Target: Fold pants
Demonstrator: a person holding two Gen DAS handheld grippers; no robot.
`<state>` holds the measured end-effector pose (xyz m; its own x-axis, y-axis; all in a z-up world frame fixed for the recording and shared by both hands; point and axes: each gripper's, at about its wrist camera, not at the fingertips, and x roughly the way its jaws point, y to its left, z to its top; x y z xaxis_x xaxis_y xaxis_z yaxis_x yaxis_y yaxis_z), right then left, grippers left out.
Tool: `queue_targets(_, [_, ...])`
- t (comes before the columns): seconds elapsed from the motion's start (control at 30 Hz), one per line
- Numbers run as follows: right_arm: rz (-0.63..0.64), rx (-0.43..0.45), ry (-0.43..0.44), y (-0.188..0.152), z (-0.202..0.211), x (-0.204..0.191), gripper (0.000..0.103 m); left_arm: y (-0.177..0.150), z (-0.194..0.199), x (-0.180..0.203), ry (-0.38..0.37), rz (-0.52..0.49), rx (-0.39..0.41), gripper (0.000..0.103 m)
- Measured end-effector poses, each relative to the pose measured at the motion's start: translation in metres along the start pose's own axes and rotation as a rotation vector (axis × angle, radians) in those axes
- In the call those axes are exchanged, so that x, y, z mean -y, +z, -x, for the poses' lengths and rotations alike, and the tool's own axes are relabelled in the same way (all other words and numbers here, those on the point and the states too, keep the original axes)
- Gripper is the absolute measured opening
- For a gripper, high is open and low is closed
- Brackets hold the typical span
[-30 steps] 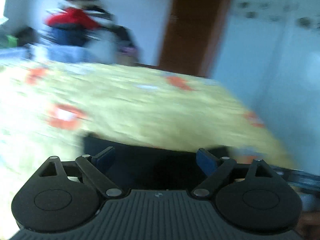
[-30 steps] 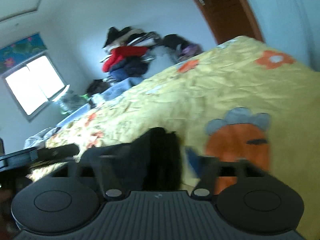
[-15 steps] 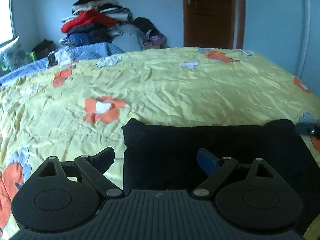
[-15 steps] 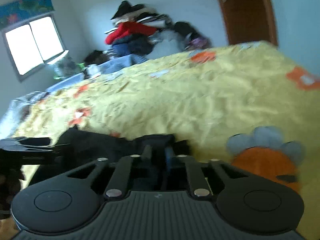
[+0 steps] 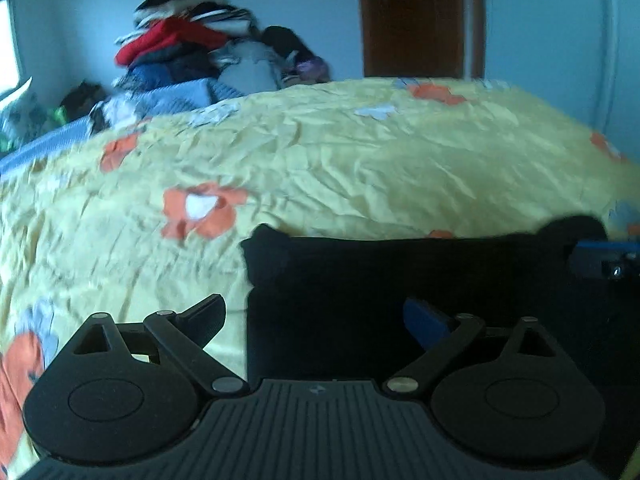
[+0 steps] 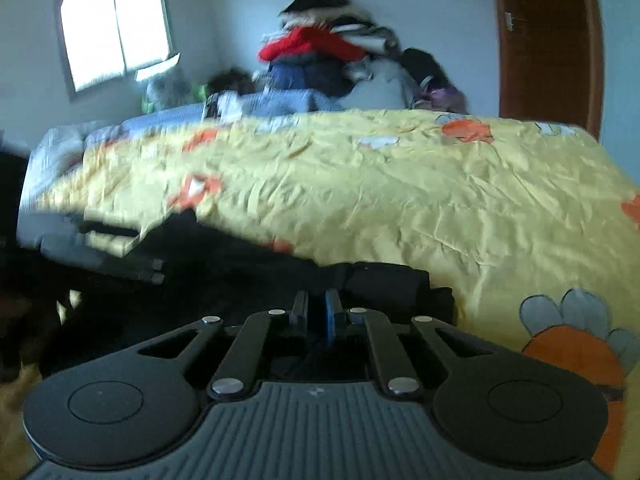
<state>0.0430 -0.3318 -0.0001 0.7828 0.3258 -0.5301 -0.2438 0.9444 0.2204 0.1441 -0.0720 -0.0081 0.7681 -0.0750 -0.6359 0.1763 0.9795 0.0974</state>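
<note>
Black pants (image 5: 400, 276) lie folded on the yellow flowered bedspread (image 5: 340, 168). My left gripper (image 5: 316, 316) is open, hanging low over the pants' left edge, with nothing between its fingers. In the right wrist view my right gripper (image 6: 318, 314) is shut, its fingers pinched on the right end of the black pants (image 6: 384, 284). The right gripper's blue fingertip also shows at the right edge of the left wrist view (image 5: 600, 258). The left gripper shows as a blurred dark shape at the left of the right wrist view (image 6: 120, 256).
A pile of clothes (image 5: 192, 52) is stacked at the far side of the bed, against the wall. A brown door (image 5: 412, 16) stands at the back right. A window (image 6: 116, 32) is at the back left. The bedspread stretches wide beyond the pants.
The right gripper has closed on the end of the pants and swung level. The left gripper stayed open and has settled over the pants' left edge.
</note>
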Motion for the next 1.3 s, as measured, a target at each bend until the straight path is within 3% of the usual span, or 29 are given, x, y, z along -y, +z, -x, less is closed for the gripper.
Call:
queue_targets(0.07, [-0.082,0.022,0.001,0.000,0.010,0.008,0.009,0.000,0.013,-0.009,-0.006,0.021,0.023,0.095])
queue_targets(0.13, [-0.071,0.036,-0.016,-0.001,0.023,0.005,0.010,-0.004,0.023,-0.014,-0.034,0.019,0.027,0.096])
queue_targets(0.23, [-0.053,-0.002,0.103,-0.010,0.035,0.003,0.020,-0.023,0.027,-0.016,-0.129,-0.010,-0.039,0.097])
queue_targets(0.27, [0.022,-0.061,0.083,-0.020,0.031,-0.006,0.021,-0.030,0.028,-0.017,-0.148,-0.009,-0.043,0.097])
queue_targets(0.4, [0.043,-0.035,0.066,-0.025,0.037,-0.011,0.022,-0.046,0.044,-0.031,-0.171,0.013,0.011,0.098])
queue_targets(0.43, [0.013,-0.020,0.065,-0.025,0.041,-0.009,0.028,-0.047,0.047,-0.038,-0.169,0.029,0.024,0.097])
queue_targets(0.53, [-0.048,0.036,0.024,-0.025,0.055,-0.003,0.066,-0.047,0.048,-0.060,-0.160,0.118,0.036,0.097])
queue_targets(0.63, [0.006,0.051,-0.022,-0.025,0.062,-0.011,0.067,-0.044,0.047,-0.076,-0.198,0.238,0.042,0.097])
queue_targets(0.7, [0.040,0.045,-0.004,-0.024,0.060,-0.020,0.066,-0.036,0.041,-0.079,-0.213,0.260,0.034,0.097])
queue_targets(0.77, [0.052,0.035,0.017,-0.018,0.056,-0.028,0.067,-0.026,0.036,-0.079,-0.160,0.243,0.013,0.097])
queue_targets(0.83, [0.085,0.030,0.029,-0.006,0.048,-0.040,0.074,-0.020,0.029,-0.083,-0.094,0.265,-0.036,0.097])
queue_targets(0.87, [0.109,0.027,0.035,0.001,0.045,-0.047,0.082,-0.019,0.027,-0.086,-0.099,0.287,-0.052,0.097])
queue_targets(0.93, [0.183,0.011,0.065,0.017,0.035,-0.066,0.088,-0.025,0.028,-0.089,-0.144,0.313,-0.067,0.097])
queue_targets(1.03, [0.291,-0.023,0.067,0.041,0.006,-0.094,0.100,-0.043,0.032,-0.080,-0.141,0.250,-0.082,0.099])
queue_targets(1.13, [0.381,-0.061,0.055,0.057,-0.034,-0.116,0.101,-0.055,0.043,-0.068,-0.108,0.176,-0.034,0.099])
queue_targets(1.23, [0.426,-0.155,0.070,0.063,-0.084,-0.135,0.101,-0.062,0.048,-0.060,-0.084,0.131,-0.008,0.100])
queue_targets(1.3, [0.474,-0.223,0.022,0.059,-0.117,-0.142,0.101,-0.068,0.050,-0.058,-0.072,0.123,0.005,0.099])
